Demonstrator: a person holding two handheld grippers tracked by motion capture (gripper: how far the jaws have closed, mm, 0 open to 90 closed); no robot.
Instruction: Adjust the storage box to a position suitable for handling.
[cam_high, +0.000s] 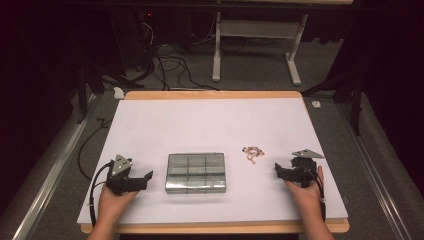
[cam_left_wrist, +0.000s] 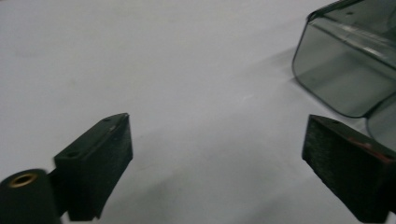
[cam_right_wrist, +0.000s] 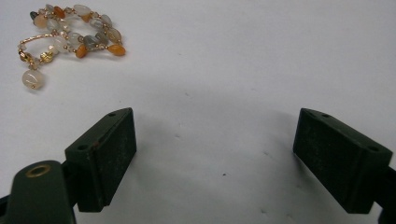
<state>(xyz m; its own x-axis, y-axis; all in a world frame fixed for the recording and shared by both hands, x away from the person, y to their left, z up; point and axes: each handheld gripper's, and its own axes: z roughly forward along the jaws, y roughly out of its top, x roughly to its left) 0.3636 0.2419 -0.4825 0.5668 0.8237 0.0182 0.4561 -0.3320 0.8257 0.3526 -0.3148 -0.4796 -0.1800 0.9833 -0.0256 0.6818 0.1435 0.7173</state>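
From the high view we see a white table top (cam_high: 210, 125) with a wooden edge along its far and near sides, set on grey carpet in a dark room; beyond it stand the white legs of another table (cam_high: 255, 55), and a tangle of black cables (cam_high: 170, 65) lies on the floor to the far left. A clear compartment box (cam_high: 196, 172), lid closed and divided into small cells, sits near the middle of the table toward the near edge. A beaded bracelet (cam_high: 253, 152) lies on the bare white surface just right of the box and apart from it. The left gripper (cam_high: 145, 177) rests at the near left, held in the left hand (cam_high: 116, 200), pointing right at the box; the right gripper (cam_high: 278, 170) rests at the near right in the right hand (cam_high: 305, 192), pointing left. In the left gripper view we look along its two black jaws, spread wide over bare white surface with nothing between them, and a rounded corner of the box (cam_left_wrist: 345, 65) shows at the upper right. In the right gripper view its jaws are likewise spread wide and empty above the table, and the bracelet (cam_right_wrist: 70, 32), with orange, grey and pale beads and gold links, lies at the upper left, beyond the left jaw and well clear of it.
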